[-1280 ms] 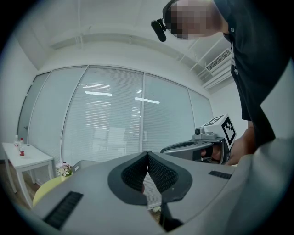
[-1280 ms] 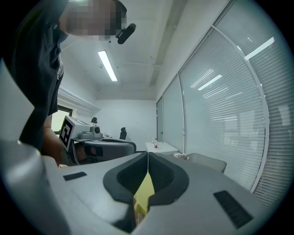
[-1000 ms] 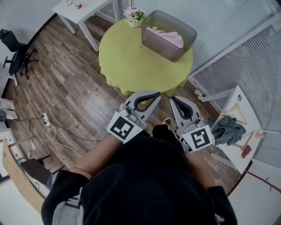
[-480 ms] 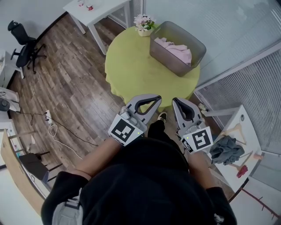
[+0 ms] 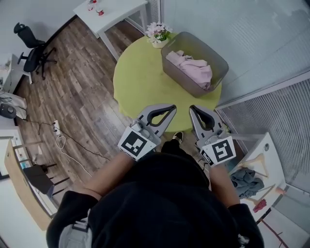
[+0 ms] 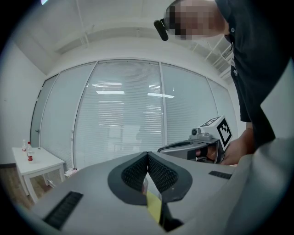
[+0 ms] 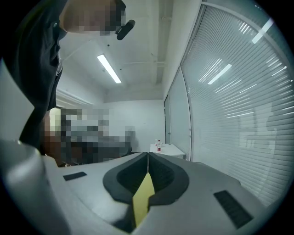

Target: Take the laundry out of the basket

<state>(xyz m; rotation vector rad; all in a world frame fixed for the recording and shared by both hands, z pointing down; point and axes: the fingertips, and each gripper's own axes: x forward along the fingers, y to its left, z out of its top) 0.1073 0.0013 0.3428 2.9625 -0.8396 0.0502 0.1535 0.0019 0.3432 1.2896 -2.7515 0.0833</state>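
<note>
A grey basket (image 5: pixel 222 60) stands at the far right of a round table with a yellow-green cloth (image 5: pixel 138 80). Pink laundry (image 5: pixel 191 68) lies crumpled inside it. My left gripper (image 5: pixel 172 107) and right gripper (image 5: pixel 192 108) are held side by side at the table's near edge, well short of the basket. Both point level toward the table. Seen from its own camera, the left gripper (image 6: pixel 148 154) has its jaws pressed together with nothing between them. The right gripper (image 7: pixel 148 154) is likewise shut and empty. The left gripper view also catches the right gripper (image 6: pixel 195 146) in a hand.
A pot of flowers (image 5: pixel 158 33) sits on the table beside the basket. A white side table (image 5: pixel 109 9) stands behind, an office chair (image 5: pixel 31 53) at far left, cables (image 5: pixel 60 143) on the wooden floor. A grey garment (image 5: pixel 247 179) lies on a white surface at lower right. Blinds line the windows.
Both grippers and the person have moved toward the round table, so the basket looks nearer. The jaws of both stayed shut.
</note>
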